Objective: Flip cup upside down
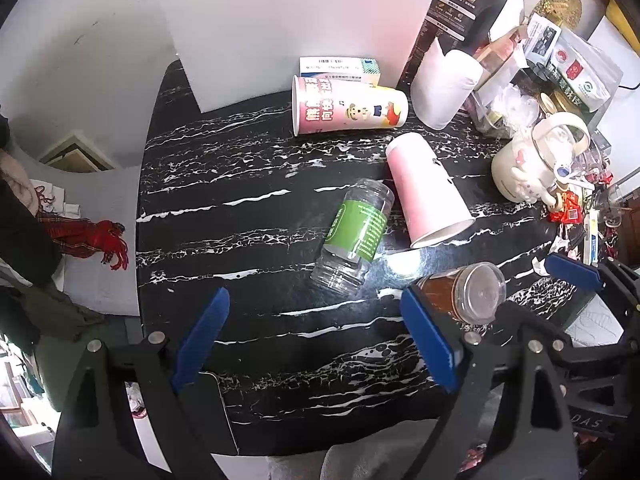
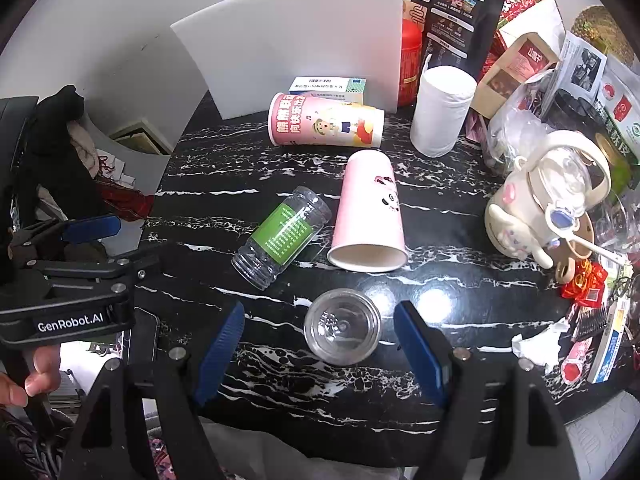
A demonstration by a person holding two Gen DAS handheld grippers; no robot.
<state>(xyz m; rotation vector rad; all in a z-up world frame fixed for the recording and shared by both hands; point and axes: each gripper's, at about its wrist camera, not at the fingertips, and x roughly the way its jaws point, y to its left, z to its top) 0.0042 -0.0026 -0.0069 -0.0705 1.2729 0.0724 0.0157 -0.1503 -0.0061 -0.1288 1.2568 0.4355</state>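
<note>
A small clear plastic cup [image 2: 342,327] stands on the black marble table [image 2: 460,216], seen from above between my right gripper's blue fingers; in the left wrist view it [image 1: 470,296] shows brownish sides and a clear flat top. My right gripper [image 2: 320,344] is open around the cup, not touching it. My left gripper [image 1: 316,332] is open and empty above the table's near edge. A pink paper cup [image 2: 370,216] lies on its side behind, also in the left wrist view [image 1: 428,192].
A clear jar with a green label [image 2: 284,236] lies on its side. A printed pink cup [image 2: 326,125] lies further back by a white paper roll [image 2: 442,110] and a white board [image 2: 296,40]. A cream kettle [image 2: 544,208] and clutter fill the right side.
</note>
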